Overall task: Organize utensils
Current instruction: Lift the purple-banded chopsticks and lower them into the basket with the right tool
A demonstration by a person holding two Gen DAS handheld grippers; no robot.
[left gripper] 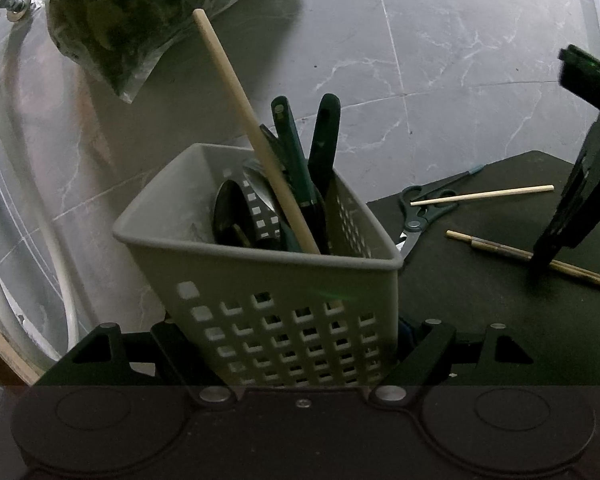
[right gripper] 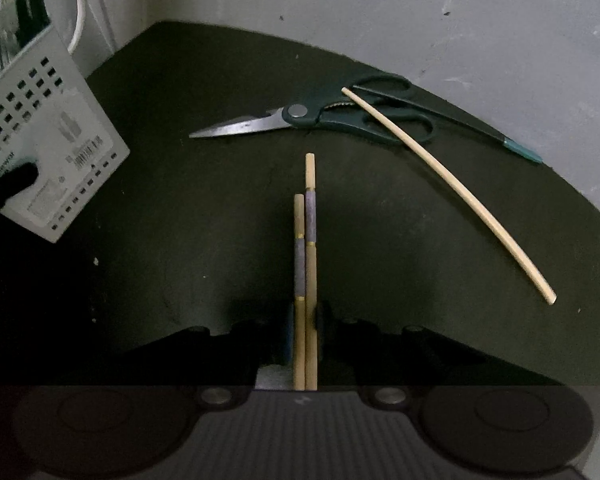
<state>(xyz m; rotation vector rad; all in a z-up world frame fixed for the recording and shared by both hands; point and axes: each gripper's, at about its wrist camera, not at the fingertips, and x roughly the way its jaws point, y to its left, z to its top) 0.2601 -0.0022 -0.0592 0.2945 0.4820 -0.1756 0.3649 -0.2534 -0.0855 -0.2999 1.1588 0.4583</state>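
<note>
Right wrist view showed, nearest, the right gripper [right gripper: 305,330] clenched on a pair of banded chopsticks [right gripper: 306,248], which lay side by side on the dark mat [right gripper: 180,280] and pointed away from the camera. Farther off and to the right, one plain chopstick [right gripper: 452,192] was seen lying with its far end across the handles of one pair of scissors [right gripper: 320,118]. At far left the grey perforated basket [left gripper: 260,280] was held tilted by the left gripper [left gripper: 296,344], whose jaws were closed on its lower walls.

Inside the basket, one plain wooden stick [left gripper: 256,132], two dark green handles [left gripper: 312,152] and some dark rounded utensil heads, too dim to be counted, were made out. The task was judged partly done: several utensils were already stowed, while three chopsticks and the scissors were left on the mat.
</note>
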